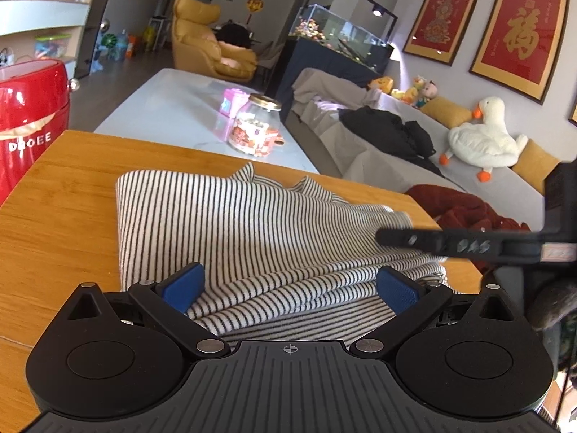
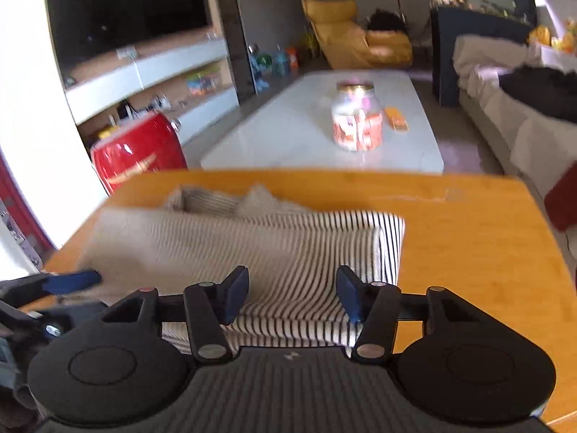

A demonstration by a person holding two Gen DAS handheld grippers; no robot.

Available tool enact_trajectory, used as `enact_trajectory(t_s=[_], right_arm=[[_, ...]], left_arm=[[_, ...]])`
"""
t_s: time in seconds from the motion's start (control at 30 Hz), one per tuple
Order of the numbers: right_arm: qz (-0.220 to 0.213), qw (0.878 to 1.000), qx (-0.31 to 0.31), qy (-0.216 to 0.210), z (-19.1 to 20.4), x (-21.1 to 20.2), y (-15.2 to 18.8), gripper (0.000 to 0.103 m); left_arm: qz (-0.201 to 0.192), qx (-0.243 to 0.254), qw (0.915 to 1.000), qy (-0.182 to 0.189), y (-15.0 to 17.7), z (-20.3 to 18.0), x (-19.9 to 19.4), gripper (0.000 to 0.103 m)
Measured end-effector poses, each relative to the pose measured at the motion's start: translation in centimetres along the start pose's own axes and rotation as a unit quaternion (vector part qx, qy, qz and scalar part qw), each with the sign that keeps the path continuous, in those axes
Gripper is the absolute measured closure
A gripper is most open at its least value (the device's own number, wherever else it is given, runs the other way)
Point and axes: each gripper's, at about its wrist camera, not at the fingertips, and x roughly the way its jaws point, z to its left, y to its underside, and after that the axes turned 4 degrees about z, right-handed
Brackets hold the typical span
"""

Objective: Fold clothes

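Observation:
A black-and-white striped garment (image 1: 230, 223) lies folded in several layers on the wooden table (image 1: 65, 223). My left gripper (image 1: 290, 287) is open, its blue pads wide apart over the garment's near edge, with cloth below and between them. One black finger of my right gripper (image 1: 432, 243) reaches in from the right above the garment's right side. In the right wrist view the striped garment (image 2: 274, 245) is partly blurred. My right gripper (image 2: 292, 296) hovers over its near right corner, jaws apart, and the pads do not press on the cloth. The left gripper's blue fingertip (image 2: 72, 281) shows at the left.
A red appliance (image 1: 29, 126) stands at the table's far left corner. Beyond is a white coffee table (image 1: 173, 108) with a glass jar (image 1: 256, 126). On the right, a grey sofa (image 1: 378, 151) holds black clothing, a dark red garment (image 1: 465, 213) and a plush goose.

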Motion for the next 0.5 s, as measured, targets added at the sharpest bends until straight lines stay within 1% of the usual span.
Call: enact_trajectory(t_s=[0.03,0.1,0.2,0.23,0.27,0.37,0.43,0.47,0.5], right_arm=[[0.008,1.000,-0.001,0.005,-0.1,0.6,0.2,0.051],[0.007,1.000,-0.022,0.017,1.0,0.1,-0.4,0.051],[-0.023,0.997,-0.071,0.012,3.1,-0.1,-2.5,0.051],[-0.028,0.996,-0.080,0.015,3.5,0.4,-3.5,0.053],[-0.029,0.996,-0.080,0.016,3.8,1.2,-4.4,0.057],[-0.007,0.998,-0.055,0.023,3.7,5.2,-6.7,0.062],[0.027,0.998,-0.050,0.027,3.5,8.2,-7.1,0.062],[0.040,0.998,-0.047,0.028,3.3,9.4,-6.9,0.066],[0.049,0.997,-0.046,0.029,3.1,10.3,-6.8,0.068]], left_arm=[[-0.002,-0.002,1.0000,0.001,0.0,0.1,0.0,0.000],[-0.005,-0.005,1.0000,0.001,0.1,0.1,-0.1,0.000],[-0.009,-0.006,0.9999,-0.003,0.2,-0.1,-0.1,0.000],[-0.010,-0.005,0.9999,-0.005,0.2,-0.1,-0.1,0.000],[-0.011,-0.006,0.9999,-0.005,0.2,-0.2,-0.1,0.000],[-0.015,-0.009,0.9998,-0.005,0.3,-0.1,-0.3,0.000],[-0.018,-0.014,0.9997,-0.004,0.3,0.0,-0.4,0.000],[-0.020,-0.016,0.9997,-0.005,0.3,0.1,-0.4,0.000],[-0.022,-0.018,0.9996,-0.005,0.3,0.2,-0.5,0.000]])
